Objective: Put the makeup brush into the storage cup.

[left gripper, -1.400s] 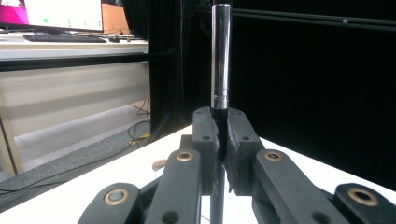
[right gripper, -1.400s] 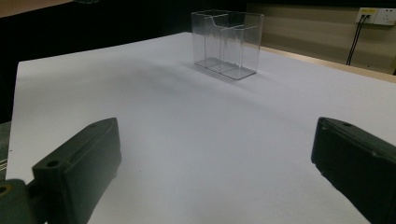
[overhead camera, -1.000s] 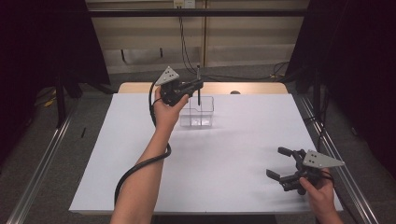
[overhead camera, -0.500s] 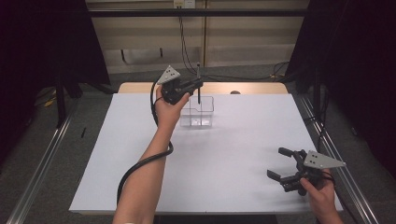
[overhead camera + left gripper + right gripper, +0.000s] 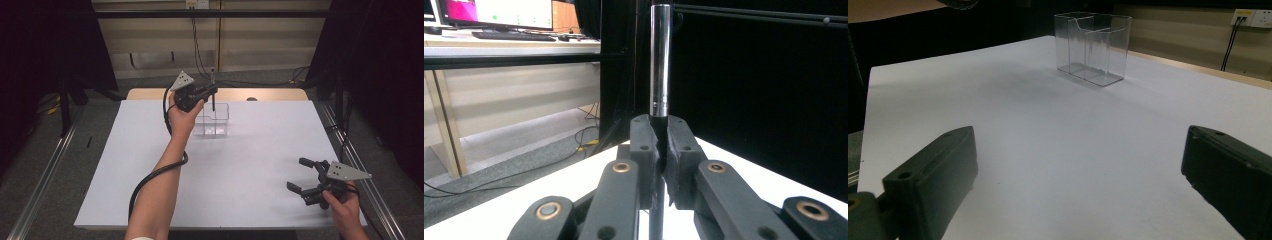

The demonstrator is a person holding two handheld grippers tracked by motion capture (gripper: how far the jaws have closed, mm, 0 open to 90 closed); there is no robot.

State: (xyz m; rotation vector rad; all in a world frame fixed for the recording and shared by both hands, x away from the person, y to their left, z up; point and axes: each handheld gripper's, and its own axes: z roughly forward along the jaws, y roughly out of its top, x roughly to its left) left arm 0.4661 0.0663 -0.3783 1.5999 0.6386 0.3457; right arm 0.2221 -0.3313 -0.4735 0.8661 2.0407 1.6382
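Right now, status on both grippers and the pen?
Left gripper shut on pen, upright over clear box. Right gripper open, idle, near corner. Nothing in the way.

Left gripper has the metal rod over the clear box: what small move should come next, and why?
Probably lower it straight down. The left gripper is shut on the metal rod, which stands upright over the clear box; its lower end looks near the rim, not yet resting inside.

Even overhead light falls on the white table (image 5: 250, 190), which reads bright against dark surroundings on both sides. Shadows under the left gripper (image 5: 212, 91) and right gripper (image 5: 302, 175) are faint and soft. In the left gripper view the metal rod (image 5: 660, 60) carries a vertical glare streak. Near the right gripper's own jaws the picture is soft, and the clear box (image 5: 1093, 47) beyond them is sharper.
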